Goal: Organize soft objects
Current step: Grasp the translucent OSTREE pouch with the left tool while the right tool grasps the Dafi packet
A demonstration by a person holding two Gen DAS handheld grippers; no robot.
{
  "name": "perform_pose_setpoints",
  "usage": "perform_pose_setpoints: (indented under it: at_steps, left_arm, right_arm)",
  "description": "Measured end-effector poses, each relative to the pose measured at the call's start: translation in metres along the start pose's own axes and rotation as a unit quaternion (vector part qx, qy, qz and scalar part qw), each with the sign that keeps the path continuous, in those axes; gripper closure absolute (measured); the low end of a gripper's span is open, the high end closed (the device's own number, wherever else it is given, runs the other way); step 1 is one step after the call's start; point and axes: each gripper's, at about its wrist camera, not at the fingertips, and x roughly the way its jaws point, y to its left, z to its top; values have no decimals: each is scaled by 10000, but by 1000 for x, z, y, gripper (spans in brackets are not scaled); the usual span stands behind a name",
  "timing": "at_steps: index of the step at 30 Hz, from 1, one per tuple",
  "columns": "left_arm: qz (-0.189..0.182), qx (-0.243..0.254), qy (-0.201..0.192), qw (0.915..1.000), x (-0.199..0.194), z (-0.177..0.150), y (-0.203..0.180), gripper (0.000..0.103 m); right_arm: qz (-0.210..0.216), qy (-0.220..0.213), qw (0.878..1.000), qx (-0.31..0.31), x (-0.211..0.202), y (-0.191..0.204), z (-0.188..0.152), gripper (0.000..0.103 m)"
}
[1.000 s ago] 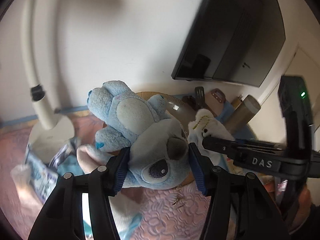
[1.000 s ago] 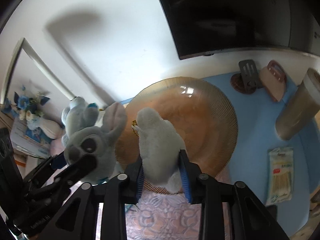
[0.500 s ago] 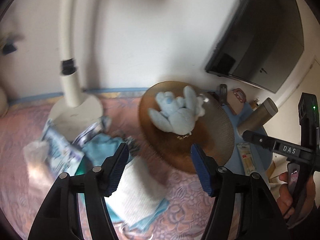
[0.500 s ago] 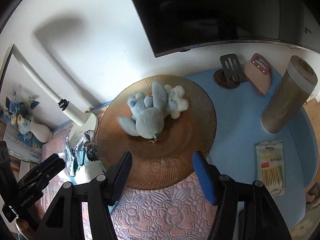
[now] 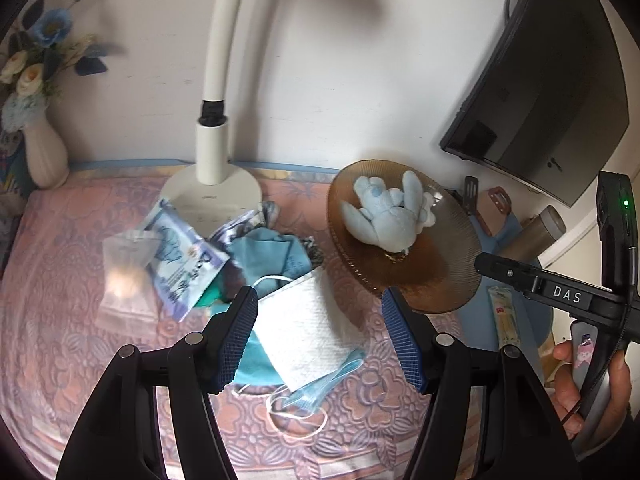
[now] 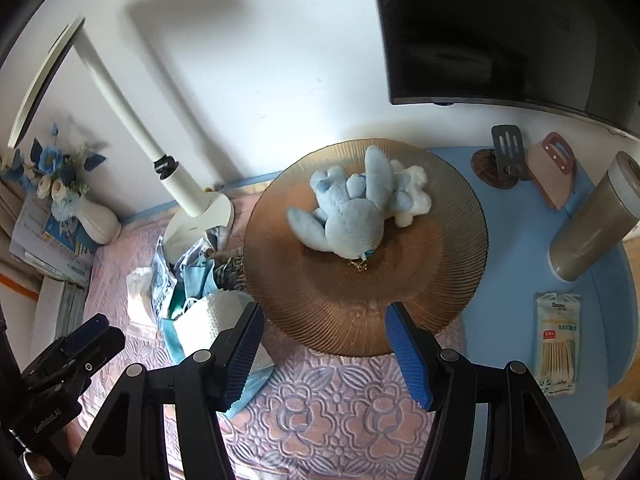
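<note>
A: Closest to us, the left gripper [image 5: 320,336] has its blue-padded fingers [image 5: 236,336] spread wide with nothing pinched; they hang above a white face mask [image 5: 304,328] lying on the counter [image 5: 60,360] with its pink floral cloth.

B: Same on the other side. The right gripper [image 6: 324,348] has its fingers [image 6: 408,352] apart and empty, hovering over the near rim of the amber plate [image 6: 360,312].

A: In the left view you can see the right gripper's black body off to the right, a hand [image 5: 588,384] wrapped round its handle.

B: Just past the mask there's a heap: a blue cloth [image 5: 268,252], a blue-and-white packet [image 5: 184,264] and a clear bag [image 5: 124,276], all touching or overlapping.

A: Now the soft things. The blue plush toy [image 6: 352,208] lies on the plate, a little beyond its centre, ears splayed. A white plush toy [image 6: 416,196] is tucked against its far right side, partly under it.

B: Right of the plate, on the blue mat [image 6: 508,272], a pack of cotton swabs [image 6: 558,344] lies near, a beige tumbler [image 6: 592,224] on its side further off.

A: Behind the heap stands the white lamp [image 5: 212,152], its base touching the packet. Far left, a white vase [image 5: 44,152] with blue flowers stands against the wall.

B: And a dark monitor [image 6: 500,28] on the wall at the very back.
</note>
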Motion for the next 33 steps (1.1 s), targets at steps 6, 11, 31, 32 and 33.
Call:
perform_pose_setpoints:
  at_steps: [6,11,31,32,33]
  left_arm:
    - [78,-80,-19,9999,-5,-2,6,41]
    - [189,-48,-48,9998,-10,-2,5,41]
    - [1028,-709,236,9919,-49,-38,133,38]
    - [1025,-713,274,9918,-48,-40,140,38]
    - [1009,-723,319,9918,-45,-42,146,38]
  right_arm:
    - [-86,52,9999,-141,0,10,-4,42]
    - [-211,61,9993,-304,-2,21,-6,41]
    - [-249,591,9937,-922,22,122,-50,23]
    - [-238,667,9935,-893,25,128,-55,23]
    - [-229,716,9935,-858,27,131,-59,23]
